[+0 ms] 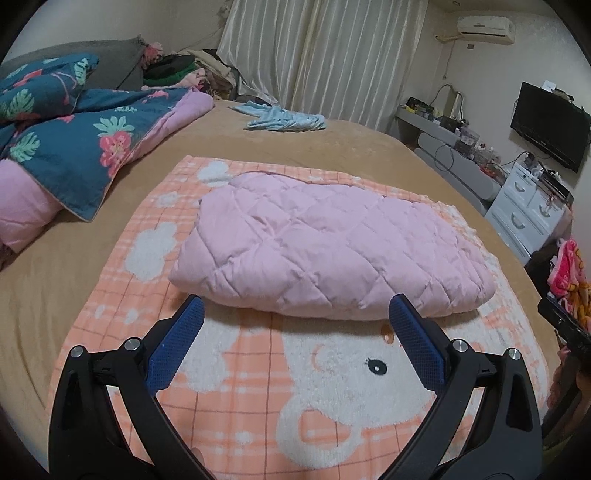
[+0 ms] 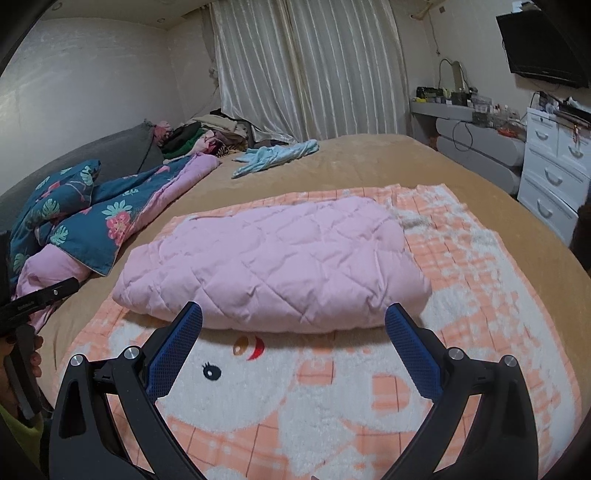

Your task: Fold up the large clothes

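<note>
Pale drawn curtains (image 2: 306, 70), white drawer chest (image 2: 554, 166), wall-mounted television (image 1: 550, 125), air conditioner (image 1: 485, 27), tan bedspread (image 1: 351, 142).

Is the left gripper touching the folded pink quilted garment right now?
Cannot tell. In the left wrist view the open left gripper has fingertips overlapping the pink quilted garment's near edge; no clear gap or contact.

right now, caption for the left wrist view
Open left hand-held gripper facing a folded pink quilted garment on a peach plaid towel.
</note>
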A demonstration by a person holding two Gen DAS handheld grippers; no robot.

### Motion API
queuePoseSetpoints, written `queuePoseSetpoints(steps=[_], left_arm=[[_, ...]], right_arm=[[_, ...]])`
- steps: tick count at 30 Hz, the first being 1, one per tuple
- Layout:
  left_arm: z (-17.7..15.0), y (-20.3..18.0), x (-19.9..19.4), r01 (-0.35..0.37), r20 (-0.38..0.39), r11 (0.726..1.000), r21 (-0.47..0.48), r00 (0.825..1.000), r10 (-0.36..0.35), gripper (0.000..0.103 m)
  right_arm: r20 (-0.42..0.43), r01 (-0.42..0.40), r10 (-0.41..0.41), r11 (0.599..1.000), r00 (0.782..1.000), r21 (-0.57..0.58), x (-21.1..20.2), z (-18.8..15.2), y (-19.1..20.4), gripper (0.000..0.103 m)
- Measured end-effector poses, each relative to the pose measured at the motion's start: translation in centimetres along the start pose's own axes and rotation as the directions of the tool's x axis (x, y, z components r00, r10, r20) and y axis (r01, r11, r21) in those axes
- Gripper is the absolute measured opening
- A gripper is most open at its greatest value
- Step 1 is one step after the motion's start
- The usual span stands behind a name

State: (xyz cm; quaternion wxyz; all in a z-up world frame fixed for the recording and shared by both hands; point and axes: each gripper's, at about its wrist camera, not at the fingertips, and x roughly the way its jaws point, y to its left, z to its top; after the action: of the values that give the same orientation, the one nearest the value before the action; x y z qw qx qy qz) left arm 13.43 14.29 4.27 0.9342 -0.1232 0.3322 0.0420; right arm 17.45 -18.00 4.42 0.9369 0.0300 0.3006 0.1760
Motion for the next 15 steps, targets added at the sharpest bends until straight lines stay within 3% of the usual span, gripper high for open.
queuePoseSetpoints(steps=[15], left_arm=[[-3.7, 1.4, 2.1, -0.023, -0.061, 0.999, -0.027, 0.998, 0.021, 0.094]], right_arm=[[-0.045, 0.018, -0.014, 0.995, 0.999, 0.096, 1.2, -3.8, -1.0, 0.099]])
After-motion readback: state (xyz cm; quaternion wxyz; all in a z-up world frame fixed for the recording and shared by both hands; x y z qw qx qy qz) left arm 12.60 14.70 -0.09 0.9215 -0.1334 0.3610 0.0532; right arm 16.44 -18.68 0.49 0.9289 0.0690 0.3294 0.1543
